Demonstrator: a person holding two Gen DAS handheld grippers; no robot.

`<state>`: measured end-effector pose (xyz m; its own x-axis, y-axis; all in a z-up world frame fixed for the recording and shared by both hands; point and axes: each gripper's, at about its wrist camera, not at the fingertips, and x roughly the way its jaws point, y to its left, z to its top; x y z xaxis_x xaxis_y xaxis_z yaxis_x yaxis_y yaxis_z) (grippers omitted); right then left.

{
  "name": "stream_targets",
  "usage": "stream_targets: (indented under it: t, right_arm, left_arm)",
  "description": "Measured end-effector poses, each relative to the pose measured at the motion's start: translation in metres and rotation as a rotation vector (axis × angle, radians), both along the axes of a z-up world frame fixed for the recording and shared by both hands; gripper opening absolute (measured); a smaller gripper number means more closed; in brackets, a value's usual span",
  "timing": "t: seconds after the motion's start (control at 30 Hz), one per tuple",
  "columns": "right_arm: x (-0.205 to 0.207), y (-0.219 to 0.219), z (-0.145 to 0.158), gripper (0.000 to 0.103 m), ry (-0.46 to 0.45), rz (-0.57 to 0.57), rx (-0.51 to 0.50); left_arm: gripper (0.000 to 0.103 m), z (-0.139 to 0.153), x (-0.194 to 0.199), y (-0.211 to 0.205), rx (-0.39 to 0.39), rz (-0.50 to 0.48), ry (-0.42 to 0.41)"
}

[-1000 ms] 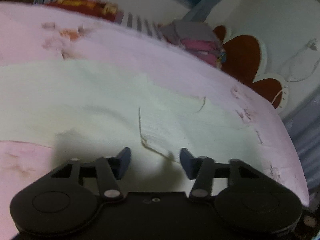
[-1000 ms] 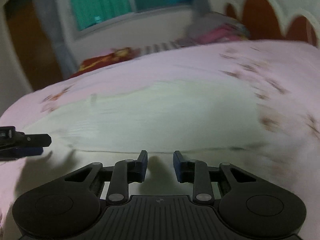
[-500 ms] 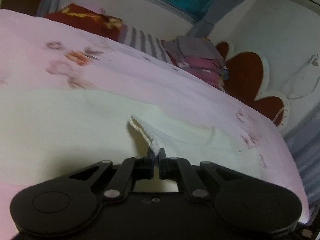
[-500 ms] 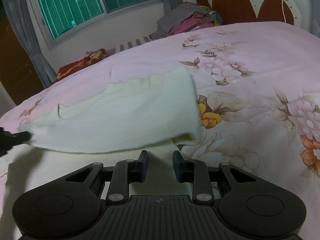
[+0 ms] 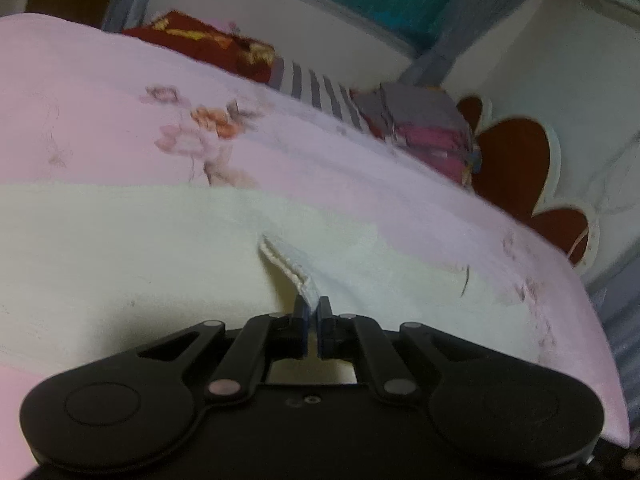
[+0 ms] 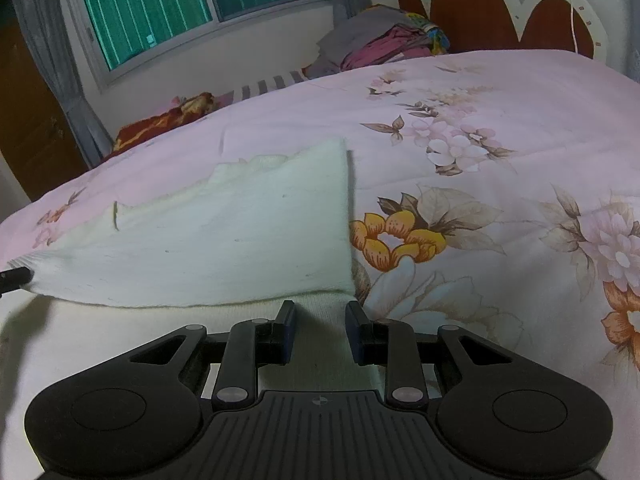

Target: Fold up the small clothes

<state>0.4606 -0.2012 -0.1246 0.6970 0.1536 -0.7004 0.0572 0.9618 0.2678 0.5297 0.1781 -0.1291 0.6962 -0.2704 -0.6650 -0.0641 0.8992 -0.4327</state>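
Bedding fills both views: a pink flowered bedspread (image 6: 500, 128) runs back to a red and white headboard (image 6: 500, 12), with a window (image 6: 192, 0) behind and a heap of other clothes (image 6: 380, 44) at the far edge of the bed. On the bedspread lies the task's thing, a cream knitted garment (image 6: 224, 240), spread flat near the front of the bed — the soft, level surface serves as the folding table. One part of it is lifted and drawn over the rest, with a straight vertical edge standing beside the orange flower print.

Smaller still, the left gripper (image 5: 312, 312) is clamped fully closed on a ribbed hem corner (image 5: 286, 266) of the garment, and the cloth rises taut from the jaws; that pinch looks like what carries the flap across. Its tip shows at the left edge of the right wrist view, at the flap's pointed end.

The right gripper (image 6: 320, 324) stands partly open above the lower layer with nothing between its jaws — probably placed there to steady the cloth or to take the near edge.
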Motion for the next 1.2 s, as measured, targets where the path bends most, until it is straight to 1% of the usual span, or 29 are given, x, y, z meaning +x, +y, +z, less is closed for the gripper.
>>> stream_targets:
  t: [0.03,0.1,0.13,0.17,0.2,0.3,0.37,0.4,0.43,0.47,0.5,0.53,0.57,0.6,0.63,0.67,0.73,0.8,0.9,1.0,1.03,1.07,1.1,1.13,1.17,1.2]
  right_arm:
    - [-0.002,-0.001,0.003,0.028,-0.008,-0.008,0.001]
    - [-0.010,-0.002,0.015,0.028,-0.076,-0.023,0.000]
    - [-0.011,-0.001,0.020,0.027,-0.098,-0.020,-0.007]
    - [-0.010,0.002,0.023,0.014,-0.109,-0.008,-0.016]
    - [-0.006,0.004,0.025,0.012,-0.104,0.006,-0.021]
    - [0.010,0.015,0.020,0.011,-0.088,0.048,-0.026]
    - [0.016,0.021,0.013,0.011,-0.081,0.075,-0.064]
    - [0.021,0.019,0.006,0.008,-0.053,0.049,-0.122]
    - [0.024,0.010,-0.001,0.000,-0.027,0.000,-0.131]
    - [0.025,-0.002,-0.002,0.000,-0.028,-0.041,-0.086]
    - [0.027,-0.007,0.001,0.000,-0.019,-0.055,-0.090]
    - [0.028,-0.006,0.006,0.000,-0.035,-0.038,-0.113]
    - [0.027,-0.006,0.012,0.000,-0.063,-0.024,-0.126]
    - [0.028,-0.006,0.018,0.000,-0.087,-0.021,-0.123]
    - [0.029,-0.005,0.021,0.000,-0.102,-0.019,-0.110]
    - [0.034,-0.003,0.024,0.000,-0.117,-0.006,-0.089]
    - [0.047,0.011,0.024,0.000,-0.112,0.049,-0.064]
    - [0.060,0.035,0.021,0.000,-0.109,0.136,-0.057]
    - [0.072,0.063,0.015,0.000,-0.117,0.246,-0.064]
    - [0.083,0.064,0.008,0.000,-0.114,0.318,-0.059]
    - [0.090,0.056,0.005,0.000,-0.111,0.302,-0.082]
    - [0.098,0.044,0.003,0.000,-0.105,0.235,-0.129]
    - [0.106,0.028,0.001,0.000,-0.092,0.159,-0.147]
    - [0.117,0.009,-0.003,0.000,-0.066,0.075,-0.151]
    - [0.126,-0.008,-0.006,0.000,-0.051,0.022,-0.133]
    - [0.134,-0.020,-0.008,0.000,-0.046,0.005,-0.115]
  left_arm:
    - [0.004,-0.003,0.001,-0.002,0.014,-0.012,0.008]
    - [0.005,-0.010,0.001,-0.002,0.015,-0.023,0.023]
    - [0.014,-0.013,0.001,-0.001,0.001,-0.026,0.035]
    - [0.016,-0.016,0.000,0.001,-0.011,-0.026,0.031]
    - [0.018,-0.016,-0.002,0.002,-0.017,-0.023,0.024]
    - [0.024,-0.013,-0.004,0.003,-0.005,-0.005,0.011]
    - [0.025,-0.012,-0.002,0.004,0.009,0.009,0.012]
    - [0.025,-0.011,-0.001,0.005,0.016,0.020,0.018]
    - [0.028,-0.010,-0.002,0.008,0.016,0.033,0.018]
    - [0.032,-0.007,-0.004,0.011,0.020,0.051,0.012]
    - [0.050,-0.003,-0.007,0.013,0.037,0.070,-0.007]
    - [0.066,0.002,-0.010,0.014,0.069,0.094,-0.037]
    - [0.068,0.007,-0.013,0.012,0.109,0.111,-0.072]
    - [0.062,0.010,-0.013,0.007,0.131,0.091,-0.092]
    - [0.052,0.012,-0.010,-0.002,0.136,0.049,-0.100]
    - [0.049,0.012,-0.005,-0.013,0.141,0.007,-0.098]
    - [0.048,0.012,0.003,-0.038,0.175,-0.074,-0.102]
    - [0.050,0.006,0.012,-0.055,0.186,-0.103,-0.094]
    - [0.050,-0.005,0.022,-0.058,0.206,-0.095,-0.072]
    - [0.049,-0.008,0.023,-0.044,0.221,-0.076,-0.078]
    - [0.048,-0.008,0.023,-0.039,0.225,-0.075,-0.077]
    - [0.047,-0.009,0.022,-0.036,0.223,-0.076,-0.078]
    - [0.047,-0.009,0.022,-0.034,0.226,-0.079,-0.078]
    - [0.047,-0.009,0.021,-0.034,0.236,-0.082,-0.079]
    - [0.047,-0.009,0.021,-0.035,0.244,-0.086,-0.079]
    - [0.047,-0.008,0.021,-0.036,0.246,-0.086,-0.079]
